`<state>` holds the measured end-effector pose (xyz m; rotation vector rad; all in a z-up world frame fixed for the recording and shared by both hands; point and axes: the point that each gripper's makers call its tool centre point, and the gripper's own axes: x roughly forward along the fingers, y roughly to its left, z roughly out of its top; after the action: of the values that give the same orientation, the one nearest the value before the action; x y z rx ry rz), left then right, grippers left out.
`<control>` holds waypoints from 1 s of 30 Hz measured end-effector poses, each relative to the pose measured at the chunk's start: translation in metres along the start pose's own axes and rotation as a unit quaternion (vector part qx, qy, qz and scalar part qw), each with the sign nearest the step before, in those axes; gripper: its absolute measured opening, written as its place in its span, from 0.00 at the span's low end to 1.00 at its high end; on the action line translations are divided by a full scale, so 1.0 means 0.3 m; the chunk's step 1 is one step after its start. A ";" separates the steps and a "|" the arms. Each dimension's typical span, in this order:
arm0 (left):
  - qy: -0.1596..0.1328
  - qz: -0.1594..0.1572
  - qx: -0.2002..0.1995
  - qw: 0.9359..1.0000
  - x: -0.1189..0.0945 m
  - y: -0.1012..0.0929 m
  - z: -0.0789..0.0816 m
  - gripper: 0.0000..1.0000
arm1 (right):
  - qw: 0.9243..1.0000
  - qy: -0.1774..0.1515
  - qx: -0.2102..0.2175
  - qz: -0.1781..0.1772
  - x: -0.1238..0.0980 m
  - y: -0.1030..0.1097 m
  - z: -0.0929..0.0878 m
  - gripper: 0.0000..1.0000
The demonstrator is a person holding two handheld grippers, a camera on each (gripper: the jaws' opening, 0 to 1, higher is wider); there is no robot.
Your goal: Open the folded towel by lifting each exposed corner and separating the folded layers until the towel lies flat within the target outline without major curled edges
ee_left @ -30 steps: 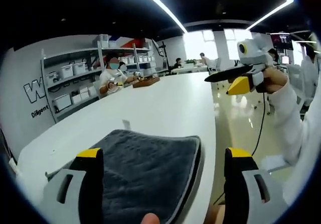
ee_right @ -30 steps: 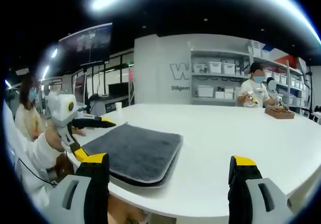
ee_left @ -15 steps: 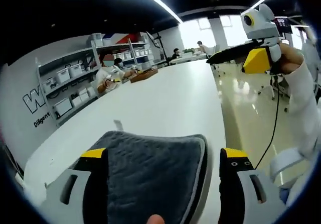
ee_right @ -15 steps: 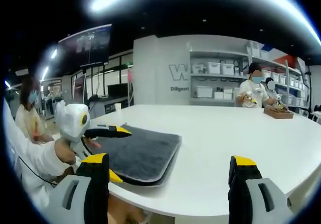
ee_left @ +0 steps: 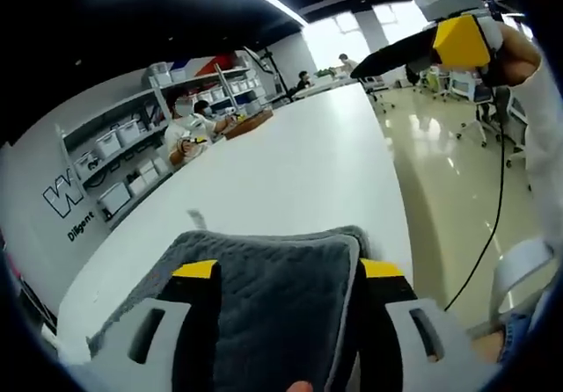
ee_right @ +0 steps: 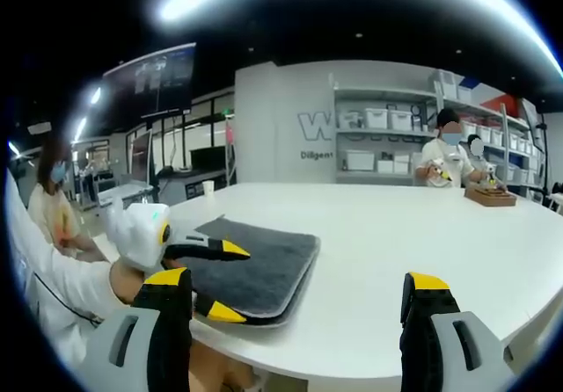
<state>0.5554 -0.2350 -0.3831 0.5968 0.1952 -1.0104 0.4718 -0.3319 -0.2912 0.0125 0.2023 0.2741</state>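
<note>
Your left gripper [ee_right: 215,279], jaws parted above and below the folded grey towel's [ee_right: 246,262] near edge, straddles it for a corner lift on the white table [ee_right: 396,234]; your right gripper [ee_right: 295,308] waits, wide open and empty.

The left gripper [ee_right: 220,279] has moved in from the left of the frame to straddle the gray towel's [ee_right: 259,264] near edge.
</note>
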 end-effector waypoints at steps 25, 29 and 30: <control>-0.016 -0.069 -0.015 0.997 0.009 -0.059 0.024 0.02 | 1.000 0.009 0.000 0.010 0.019 0.026 -0.016 0.99; -0.021 -0.051 -0.042 0.998 0.000 0.014 0.023 0.02 | 1.000 0.007 0.001 0.010 0.019 0.023 -0.013 0.99; -0.023 -0.048 -0.046 0.998 -0.002 0.030 0.023 0.02 | 1.000 0.008 0.002 0.010 0.019 0.023 -0.015 0.99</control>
<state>0.5617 -0.2347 -0.3738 0.4826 0.2299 -1.1005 0.4745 -0.3238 -0.2964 0.0154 0.2182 0.2938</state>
